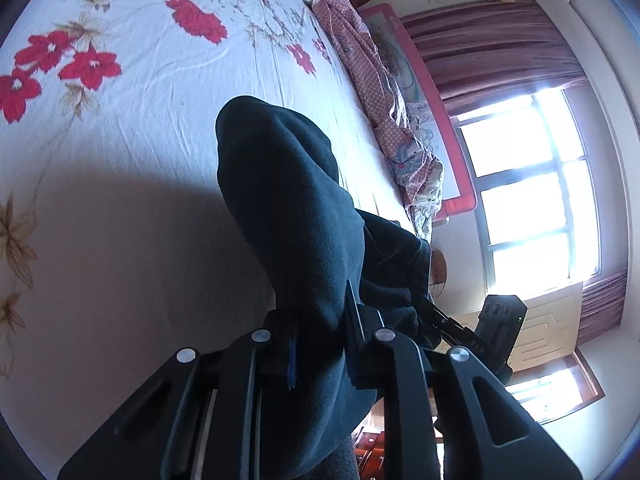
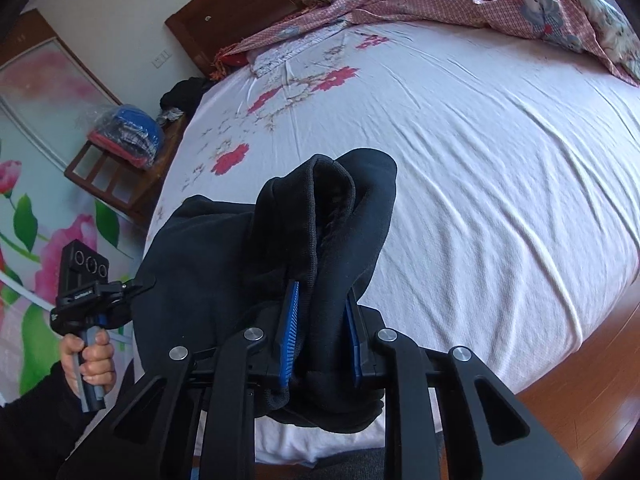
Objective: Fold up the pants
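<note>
The dark navy pants (image 1: 288, 200) hang bunched above the bed, lifted off the sheet. In the left wrist view my left gripper (image 1: 320, 340) is shut on a thick fold of them, and the cloth hides most of its fingers. In the right wrist view my right gripper (image 2: 324, 320) is shut on a ribbed hem of the pants (image 2: 320, 220), its blue pads (image 2: 290, 316) pressing on both sides. The rest of the fabric drapes left toward the other gripper, whose handle a hand (image 2: 92, 360) grips.
A bed sheet (image 2: 480, 160) with red flowers spreads below. A pink checked quilt (image 2: 460, 0) lies crumpled along the far side by the wooden headboard (image 2: 224, 4). A bedside stand (image 2: 108, 172) holds bagged clothes. A bright window (image 1: 532, 184) and wood floor (image 2: 580, 392) flank the bed.
</note>
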